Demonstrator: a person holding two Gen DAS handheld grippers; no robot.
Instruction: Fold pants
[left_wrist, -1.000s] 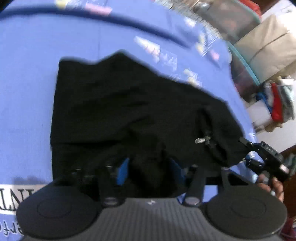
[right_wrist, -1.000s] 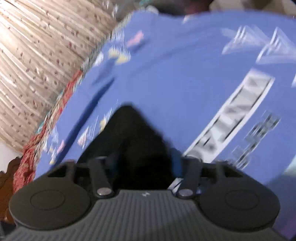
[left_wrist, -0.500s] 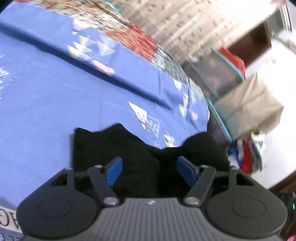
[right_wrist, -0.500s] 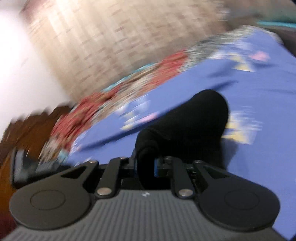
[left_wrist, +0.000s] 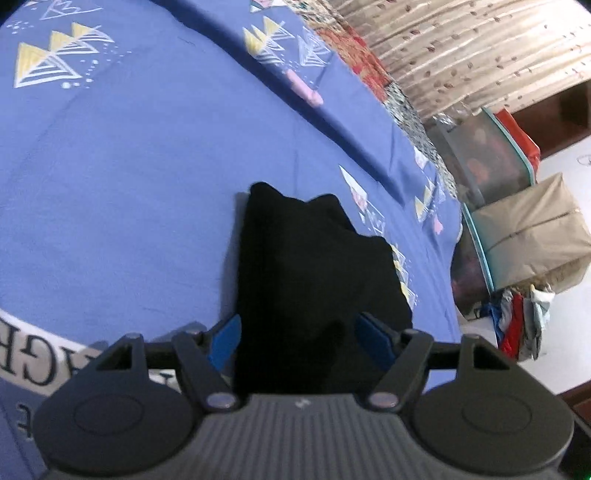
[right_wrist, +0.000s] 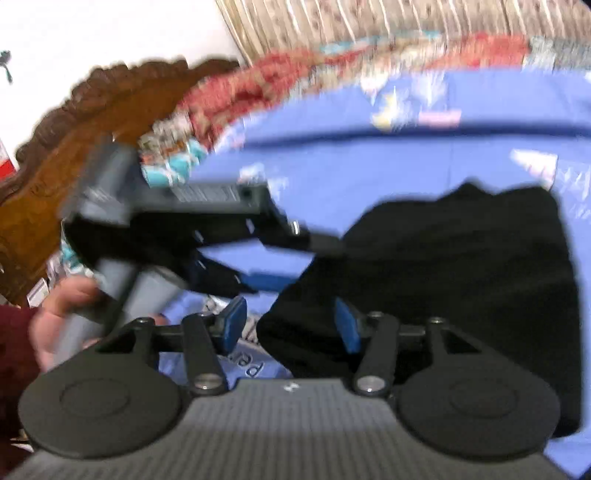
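two grippers, one pair of black pants (left_wrist: 314, 280) lying folded on the blue bedsheet (left_wrist: 129, 184)

left gripper (left_wrist: 299, 341) has its blue pads (left_wrist: 225, 339) spread well apart with the near end of the pants between them, and neither pad looks like it's pressing the cloth. right gripper (right_wrist: 290, 325) is opening its jaws right now, the pants' corner sits between the pads but isn't pinched as far as i can tell, that view is pretty smeared. right view also catches the other gripper with a hand (right_wrist: 62, 314) around its grey handle, off to the left of the pants. curtain (left_wrist: 480, 48), stacked storage bags (left_wrist: 528, 232) and a carved wooden headboard (right_wrist: 74, 140) sit around the bed.
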